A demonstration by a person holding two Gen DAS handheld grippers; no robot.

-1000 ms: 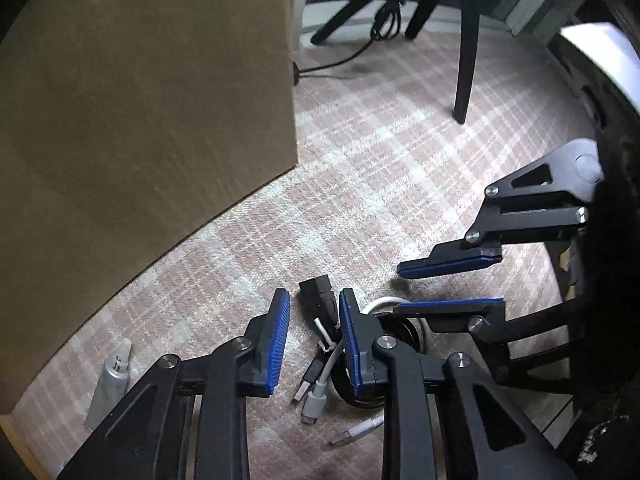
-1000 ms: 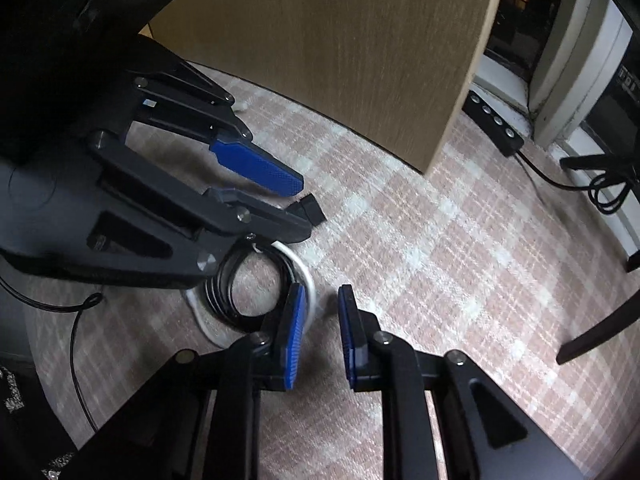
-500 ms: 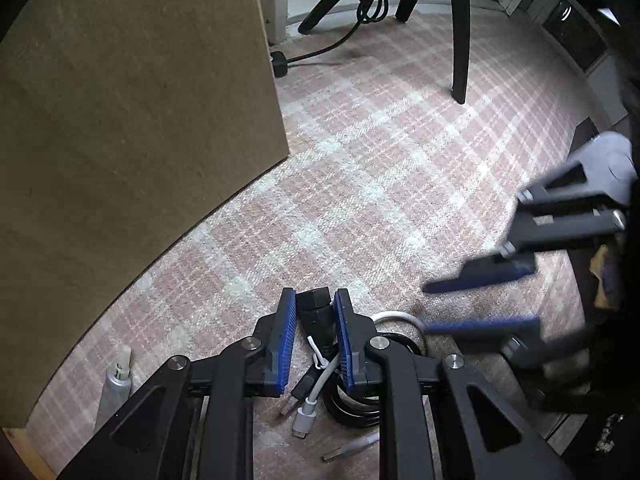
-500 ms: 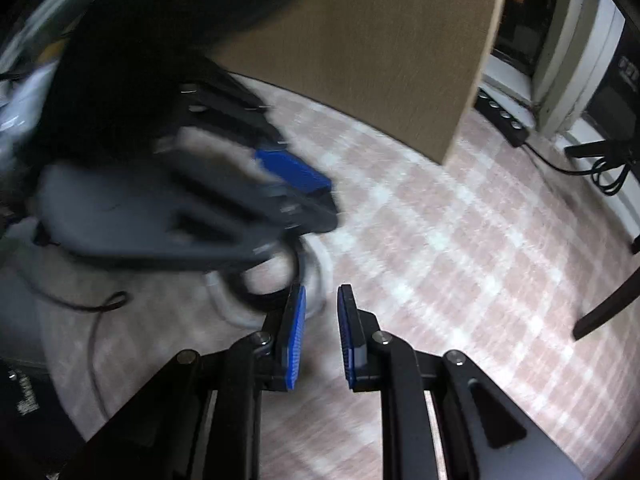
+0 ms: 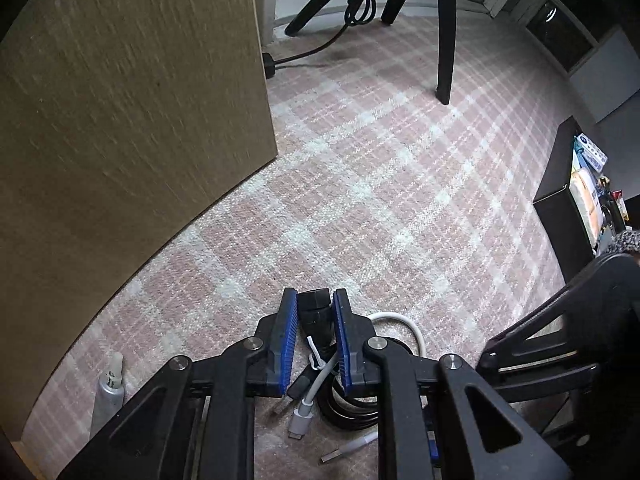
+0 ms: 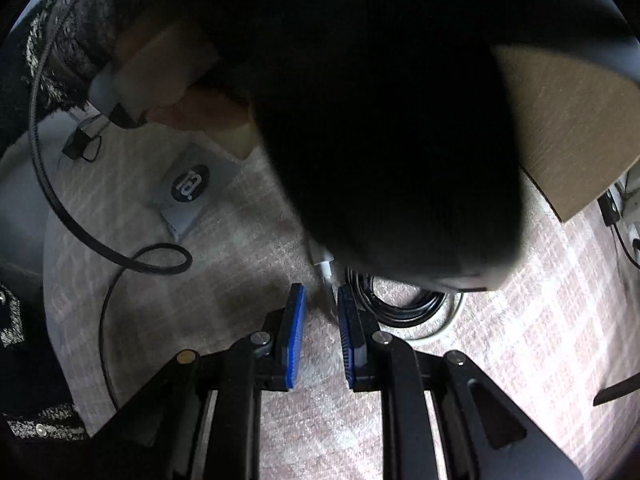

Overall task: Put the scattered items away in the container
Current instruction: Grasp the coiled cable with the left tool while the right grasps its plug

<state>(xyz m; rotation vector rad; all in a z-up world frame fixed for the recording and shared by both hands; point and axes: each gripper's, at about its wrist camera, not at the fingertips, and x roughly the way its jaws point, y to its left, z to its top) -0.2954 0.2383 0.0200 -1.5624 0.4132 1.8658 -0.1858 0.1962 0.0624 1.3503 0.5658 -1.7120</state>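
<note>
In the left wrist view my left gripper [image 5: 314,304] has its blue pads closed on a black plug [image 5: 316,312] of a cable bundle on the plaid carpet. A white cable [image 5: 396,320] and a black coil [image 5: 352,404] trail below it. A white USB connector [image 5: 304,416] lies under the pads. In the right wrist view my right gripper [image 6: 322,300] is slightly open and empty, just above the carpet beside the black coil [image 6: 400,304] and a white connector [image 6: 326,266]. A dark blurred mass hides the upper part of that view.
A wooden panel [image 5: 120,100] stands to the left, with a grey tube [image 5: 108,392] at its foot. A black box [image 5: 568,208] holding packets sits at the right. Chair legs [image 5: 446,40] stand beyond. A grey booklet [image 6: 192,188] and a black cord [image 6: 120,256] lie left of my right gripper.
My left gripper has narrowed and closed on the black plug. My right gripper has swung away to the left of the coil, and a dark mass now covers most of its view.
</note>
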